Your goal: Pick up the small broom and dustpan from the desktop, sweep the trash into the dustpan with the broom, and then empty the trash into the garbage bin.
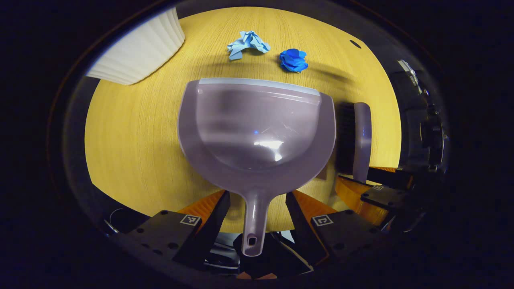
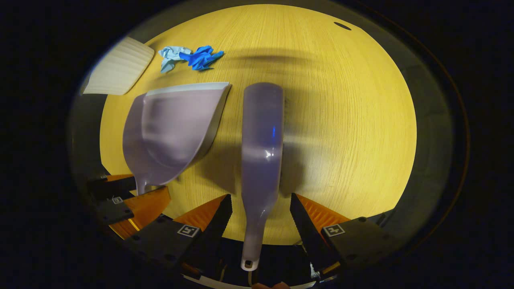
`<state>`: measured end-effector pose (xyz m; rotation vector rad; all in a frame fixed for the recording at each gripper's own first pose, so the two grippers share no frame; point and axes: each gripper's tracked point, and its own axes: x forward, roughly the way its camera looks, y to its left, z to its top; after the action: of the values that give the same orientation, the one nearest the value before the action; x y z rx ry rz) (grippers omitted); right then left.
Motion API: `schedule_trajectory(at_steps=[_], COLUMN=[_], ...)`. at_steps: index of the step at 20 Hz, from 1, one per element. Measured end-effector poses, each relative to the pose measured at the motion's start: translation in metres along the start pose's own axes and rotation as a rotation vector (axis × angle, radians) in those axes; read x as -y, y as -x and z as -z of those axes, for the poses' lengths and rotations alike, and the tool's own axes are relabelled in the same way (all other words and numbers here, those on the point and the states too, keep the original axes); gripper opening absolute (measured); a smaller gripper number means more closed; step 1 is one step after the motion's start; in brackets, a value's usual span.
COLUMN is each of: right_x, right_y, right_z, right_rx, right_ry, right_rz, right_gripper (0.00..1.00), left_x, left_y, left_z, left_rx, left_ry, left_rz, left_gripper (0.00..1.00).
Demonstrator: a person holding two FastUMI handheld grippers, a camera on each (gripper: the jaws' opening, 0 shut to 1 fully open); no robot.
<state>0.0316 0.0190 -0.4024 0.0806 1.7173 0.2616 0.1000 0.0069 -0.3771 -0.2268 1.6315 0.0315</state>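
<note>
A grey-lilac dustpan (image 1: 257, 128) lies flat on the wooden desktop (image 1: 132, 152), its lip toward two paper wads: a light blue one (image 1: 247, 44) and a dark blue one (image 1: 294, 60). My left gripper (image 1: 258, 196) is open, and the dustpan's handle lies between its fingers with a gap on each side. To the right of the dustpan lies the small broom (image 2: 262, 144). Its handle runs back between the fingers of my right gripper (image 2: 261, 198), also open and not touching it. The right gripper view shows the dustpan (image 2: 172, 128) and the left gripper (image 2: 132, 192) at left.
A white ribbed garbage bin (image 1: 136, 48) stands at the far left corner of the desktop, close to the paper wads (image 2: 188, 56). A small dark hole (image 2: 342, 26) sits near the far right edge. Bare wood (image 2: 353, 140) stretches to the right of the broom.
</note>
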Motion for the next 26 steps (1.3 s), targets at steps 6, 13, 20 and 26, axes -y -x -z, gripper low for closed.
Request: schedule_trajectory(at_steps=[6, 13, 20, 26], right_x=[0.004, -0.003, -0.004, -0.004], right_y=[-0.003, -0.004, -0.003, -0.003], right_z=[0.003, 0.004, 0.005, 0.002], right_rx=[-0.001, -0.004, 0.031, 0.055], right_ry=[-0.041, 0.007, 0.069, 0.063], right_rz=[-0.016, -0.057, -0.065, -0.073], right_gripper=[0.57, 0.26, 0.16, 0.12], left_x=[0.006, 0.004, 0.003, -0.005], left_y=[-0.009, -0.011, -0.011, -0.007], left_z=[0.0, 0.001, 0.0, 0.0], left_rx=[-0.022, -0.047, -0.062, -0.019], left_ry=[-0.003, -0.057, -0.067, -0.073], left_rz=[0.027, 0.039, -0.003, -0.027], left_gripper=[0.57, 0.28, 0.22, 0.22])
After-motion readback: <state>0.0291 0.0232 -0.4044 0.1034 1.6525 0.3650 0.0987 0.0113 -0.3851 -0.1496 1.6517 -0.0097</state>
